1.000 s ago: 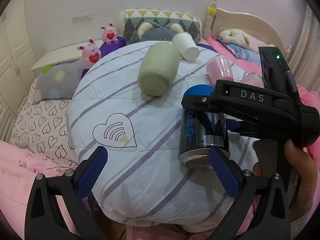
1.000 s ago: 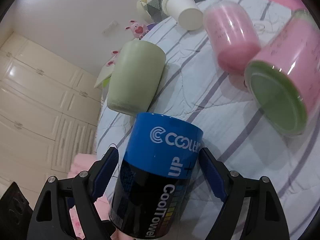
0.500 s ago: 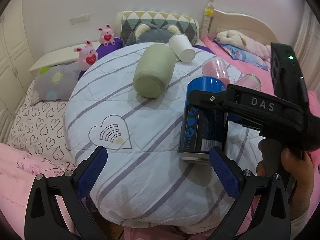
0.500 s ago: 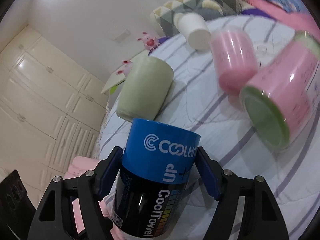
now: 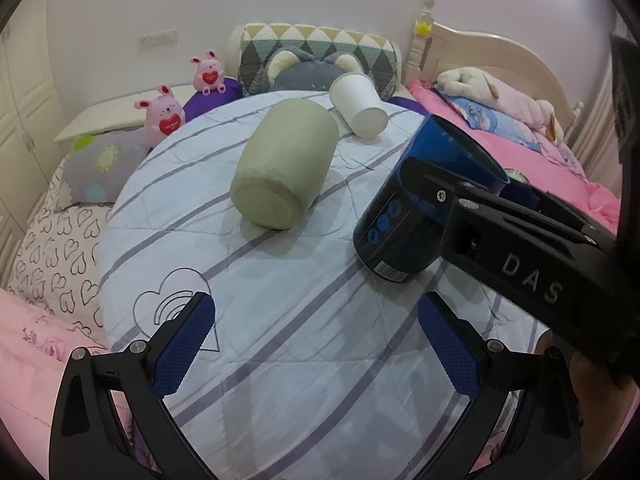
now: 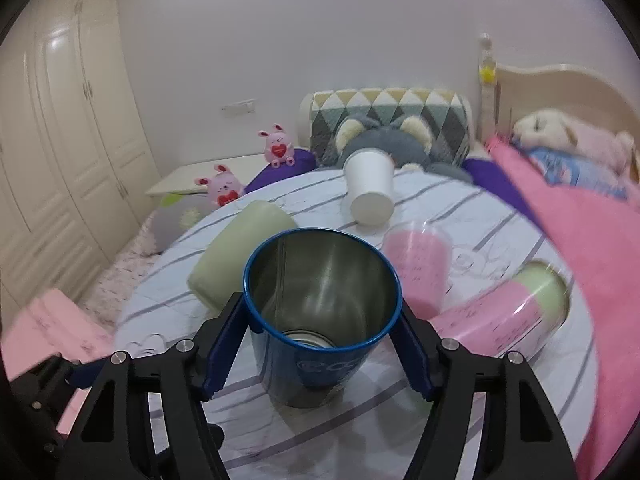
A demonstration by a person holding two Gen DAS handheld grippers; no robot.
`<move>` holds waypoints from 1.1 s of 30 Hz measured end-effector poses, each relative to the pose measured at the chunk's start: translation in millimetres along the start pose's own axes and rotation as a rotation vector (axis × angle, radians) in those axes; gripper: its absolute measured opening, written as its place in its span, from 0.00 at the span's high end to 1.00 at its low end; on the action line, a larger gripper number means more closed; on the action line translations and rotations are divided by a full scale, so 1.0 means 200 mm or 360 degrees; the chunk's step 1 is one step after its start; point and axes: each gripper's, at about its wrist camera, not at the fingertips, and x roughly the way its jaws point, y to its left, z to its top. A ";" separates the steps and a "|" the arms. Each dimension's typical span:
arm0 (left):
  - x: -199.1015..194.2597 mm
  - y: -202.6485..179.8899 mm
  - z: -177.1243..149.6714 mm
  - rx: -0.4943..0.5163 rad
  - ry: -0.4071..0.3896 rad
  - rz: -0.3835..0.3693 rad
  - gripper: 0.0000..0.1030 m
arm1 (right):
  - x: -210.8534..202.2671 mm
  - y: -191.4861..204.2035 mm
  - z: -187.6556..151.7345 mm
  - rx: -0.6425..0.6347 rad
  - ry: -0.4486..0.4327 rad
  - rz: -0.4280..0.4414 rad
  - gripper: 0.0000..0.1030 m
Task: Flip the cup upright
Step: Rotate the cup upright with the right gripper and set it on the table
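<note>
A blue and black metal cup (image 6: 320, 320) with a steel inside is held in my right gripper (image 6: 320, 344), whose blue pads press its two sides. Its open mouth faces up and its base is at the striped round table (image 6: 460, 420). In the left wrist view the cup (image 5: 404, 216) leans to the right in the right gripper (image 5: 460, 200), its lower edge touching the cloth. My left gripper (image 5: 320, 344) is open and empty, low at the table's near edge, apart from the cup.
A green cup (image 5: 284, 172) lies on its side at mid table. A white paper cup (image 5: 360, 110) lies behind it. Two pink cups (image 6: 420, 272) (image 6: 504, 316) lie to the right. Pillows, plush toys and a pink bed surround the table.
My right gripper has turned the blue cup over from mouth down to mouth up and set it back toward the table. The left gripper has stayed open and nearly still.
</note>
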 end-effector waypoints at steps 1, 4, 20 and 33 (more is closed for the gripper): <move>0.01 0.00 0.00 0.0000 0.0005 -0.0001 0.01 | -0.01 0.00 0.00 -0.0019 -0.0002 -0.0001 0.33; 0.02 0.01 -0.01 -0.0010 0.0016 0.0017 0.01 | -0.02 0.02 0.00 -0.0073 -0.0019 0.0005 0.33; -0.07 0.02 -0.03 -0.0028 -0.0043 0.0054 0.01 | -0.10 0.02 -0.01 -0.0023 -0.0098 0.0065 0.22; -0.29 -0.16 -0.06 0.0044 -0.0239 0.0220 0.01 | -0.36 -0.08 -0.02 0.0031 -0.0232 0.0080 0.21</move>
